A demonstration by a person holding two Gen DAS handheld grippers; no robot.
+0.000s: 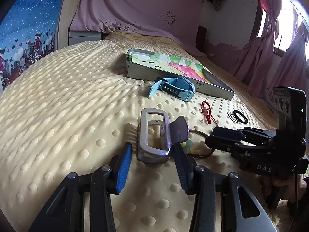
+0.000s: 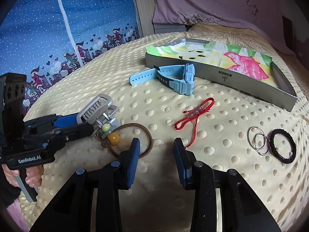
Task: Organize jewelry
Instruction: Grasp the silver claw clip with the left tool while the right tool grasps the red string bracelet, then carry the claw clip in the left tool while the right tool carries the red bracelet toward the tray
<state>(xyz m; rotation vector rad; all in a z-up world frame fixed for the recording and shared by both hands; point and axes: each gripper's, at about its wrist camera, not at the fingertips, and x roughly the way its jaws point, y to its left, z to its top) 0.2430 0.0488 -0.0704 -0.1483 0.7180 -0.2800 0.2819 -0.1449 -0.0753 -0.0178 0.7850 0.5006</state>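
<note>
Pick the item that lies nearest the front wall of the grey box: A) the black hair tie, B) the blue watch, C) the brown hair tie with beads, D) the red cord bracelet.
B: the blue watch lies right beside the grey box, while the red cord bracelet, black hair tie and brown hair tie with beads lie farther off on the blanket.

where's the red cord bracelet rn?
In the right wrist view the red cord bracelet lies loose on the yellow blanket, centre frame, between the blue watch behind and the right tongs in front.
</note>
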